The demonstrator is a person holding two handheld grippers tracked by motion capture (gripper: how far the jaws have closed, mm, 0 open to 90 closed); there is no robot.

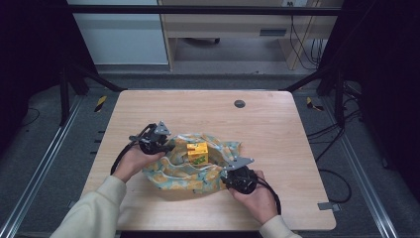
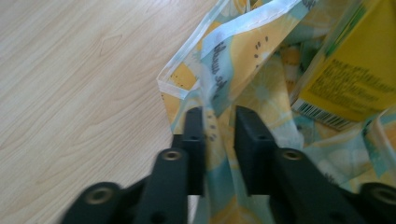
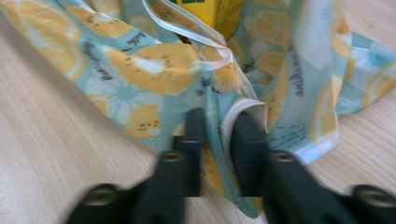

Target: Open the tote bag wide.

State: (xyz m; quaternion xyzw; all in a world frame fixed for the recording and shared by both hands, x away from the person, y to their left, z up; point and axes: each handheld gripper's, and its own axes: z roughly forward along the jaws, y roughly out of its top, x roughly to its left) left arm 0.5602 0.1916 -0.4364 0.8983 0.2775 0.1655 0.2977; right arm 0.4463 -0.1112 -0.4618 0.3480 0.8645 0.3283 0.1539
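High view: my left gripper (image 1: 166, 147) and right gripper (image 1: 229, 174) each pinch the cloth (image 1: 185, 171); lift evenly, keeping the carton (image 1: 197, 152) centred.

Light fell evenly from above on the table (image 1: 277, 129), bright at its middle, while the surroundings beside it sank into near-black. Shadows under the cloth (image 1: 198, 171) were soft and short. The high view was slightly soft and grainy. Both gripper views were sharper on the cloth near the jaws, blurred toward the bottom edge, motion-smeared in the right one.
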